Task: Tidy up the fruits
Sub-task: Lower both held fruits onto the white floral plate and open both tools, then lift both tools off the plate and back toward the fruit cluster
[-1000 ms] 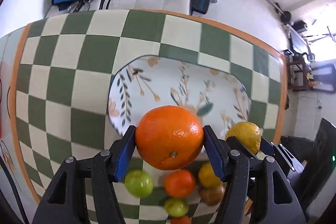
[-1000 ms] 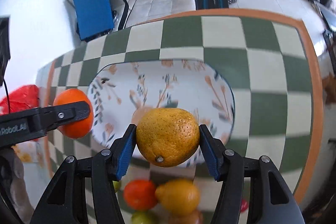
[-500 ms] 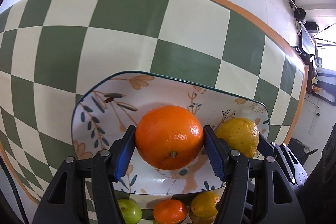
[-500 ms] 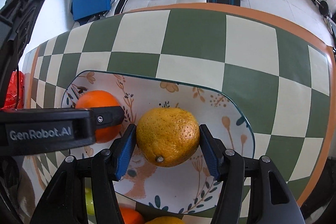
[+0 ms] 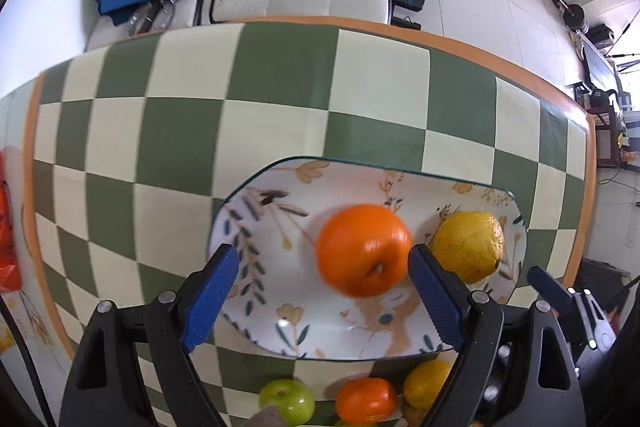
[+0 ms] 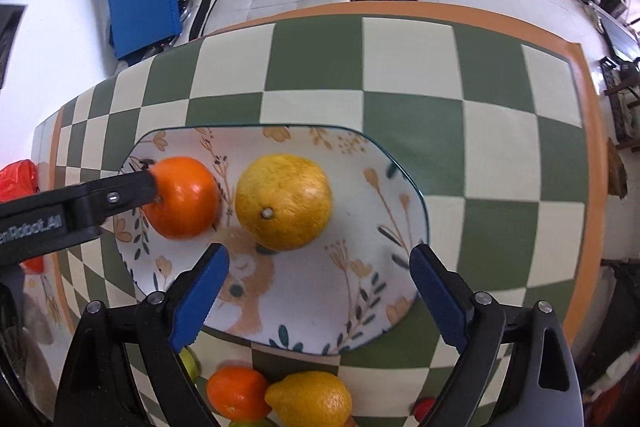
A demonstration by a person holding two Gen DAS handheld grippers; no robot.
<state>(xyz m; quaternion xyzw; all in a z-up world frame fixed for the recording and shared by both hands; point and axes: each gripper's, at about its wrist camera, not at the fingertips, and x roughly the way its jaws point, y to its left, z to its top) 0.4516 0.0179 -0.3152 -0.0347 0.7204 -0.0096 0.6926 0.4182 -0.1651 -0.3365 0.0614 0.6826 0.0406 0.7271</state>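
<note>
A floral plate (image 5: 280, 299) (image 6: 360, 291) lies on the green checked table. An orange (image 5: 362, 250) (image 6: 182, 197) and a yellow citrus fruit (image 5: 468, 246) (image 6: 283, 202) rest on it side by side. My left gripper (image 5: 324, 293) is open, its right pad close beside the orange, nothing held. My right gripper (image 6: 318, 293) is open too, its fingers just short of the yellow fruit. The left gripper's finger crosses the right wrist view and covers part of the orange.
Several loose fruits lie on the table in front of the plate: a green one (image 5: 286, 401), a small orange one (image 5: 366, 401) (image 6: 238, 393) and a lemon (image 5: 426, 383) (image 6: 310, 403). A red bag (image 6: 16, 175) sits at the left table edge. Sofa and gym gear stand beyond.
Both grippers have opened and let their fruits go onto the plate. Both have drawn back a little toward the near edge of the plate.
</note>
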